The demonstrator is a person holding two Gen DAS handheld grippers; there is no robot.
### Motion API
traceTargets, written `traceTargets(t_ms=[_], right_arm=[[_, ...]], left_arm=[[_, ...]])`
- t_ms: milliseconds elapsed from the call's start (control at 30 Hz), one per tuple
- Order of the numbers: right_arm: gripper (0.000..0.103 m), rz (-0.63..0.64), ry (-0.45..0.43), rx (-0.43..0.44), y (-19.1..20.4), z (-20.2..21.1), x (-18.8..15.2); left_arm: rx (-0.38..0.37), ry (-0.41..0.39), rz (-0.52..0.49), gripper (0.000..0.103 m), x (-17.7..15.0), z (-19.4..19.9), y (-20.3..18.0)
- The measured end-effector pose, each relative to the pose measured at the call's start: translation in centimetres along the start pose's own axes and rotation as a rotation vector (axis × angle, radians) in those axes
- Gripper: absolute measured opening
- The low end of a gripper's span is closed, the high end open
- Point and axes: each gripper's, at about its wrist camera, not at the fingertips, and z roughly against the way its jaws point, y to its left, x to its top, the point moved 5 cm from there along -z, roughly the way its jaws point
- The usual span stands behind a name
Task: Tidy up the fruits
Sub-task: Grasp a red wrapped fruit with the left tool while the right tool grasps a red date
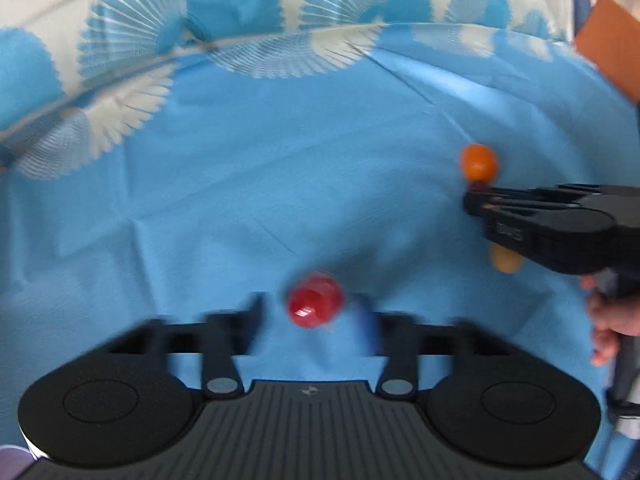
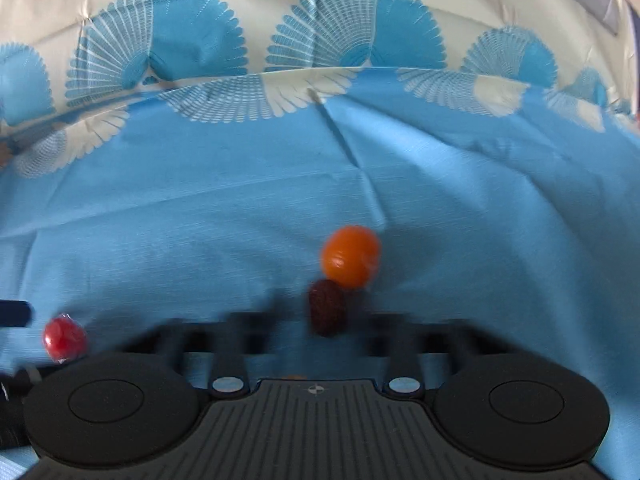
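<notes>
A shiny red fruit [image 1: 316,300] lies on the blue cloth between the two fingers of my left gripper [image 1: 312,316]. A little cloth shows on each side of it, so the jaws stand open around it. My right gripper [image 2: 326,320] is blurred, and a dark red wrinkled fruit [image 2: 328,308] sits between its fingers, which look shut on it. An orange fruit [image 2: 351,256] rests just beyond that one. From the left wrist view the right gripper [image 1: 470,200] comes in from the right, just below the orange fruit [image 1: 478,162]. The red fruit [image 2: 64,338] also shows at the far left.
A yellow fruit [image 1: 506,260] peeks out under the right gripper. A hand [image 1: 608,320] holds that gripper's handle. The blue cloth [image 1: 280,160] has a white fan-patterned border at the back. A brown cardboard piece [image 1: 612,48] sits at the top right.
</notes>
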Motion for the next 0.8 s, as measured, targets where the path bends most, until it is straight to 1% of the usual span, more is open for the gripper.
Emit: traceTargets(t_ms=[33, 100, 167, 267, 333, 433, 533, 600, 667, 800], right_arm=[[0.02, -0.028, 0.002, -0.001, -0.3, 0.2, -0.1], [0.02, -0.102, 0.009, -0.017, -1.2, 0.9, -0.1], [0.02, -0.135, -0.008, -0.011, -1.7, 2.3, 0.0], [0.02, -0.134, -0.06, 0.002, -1.9, 5.4, 0.2], [0.02, -0.118, -0.098, 0.02, -1.8, 8.0, 0.3], [0.02, -0.099, -0.15, 0.06, -1.0, 12.5, 0.4], [0.02, -0.059, -0.199, 0.111, 0.6, 17.4, 0.0], [0.02, -0.028, -0.214, 0.15, 2.0, 20.5, -0.8], [0.02, 0.002, -0.217, 0.193, 3.5, 23.4, -2.0], [0.02, 0.065, -0.193, 0.293, 7.2, 28.3, -4.9]], left_arm=[[-0.007, -0.001, 0.008, 0.032, -0.1, 0.2, 0.0], [-0.006, -0.028, 0.012, 0.032, -0.1, 1.1, 0.1], [-0.004, -0.05, 0.014, 0.032, -0.2, 2.4, 0.2], [0.0, -0.094, 0.01, 0.032, -0.4, 5.3, 0.0], [0.008, -0.132, 0.014, 0.032, -0.8, 8.2, -0.2], [0.014, -0.181, 0.046, 0.032, -1.9, 13.1, -0.1], [0.028, -0.215, 0.096, 0.032, -3.8, 18.5, 0.5], [0.051, -0.233, 0.12, 0.032, -5.5, 22.0, 1.0], [0.075, -0.249, 0.146, 0.032, -7.4, 25.4, 1.7], [0.111, -0.271, 0.219, 0.032, -11.4, 31.2, 3.2]])
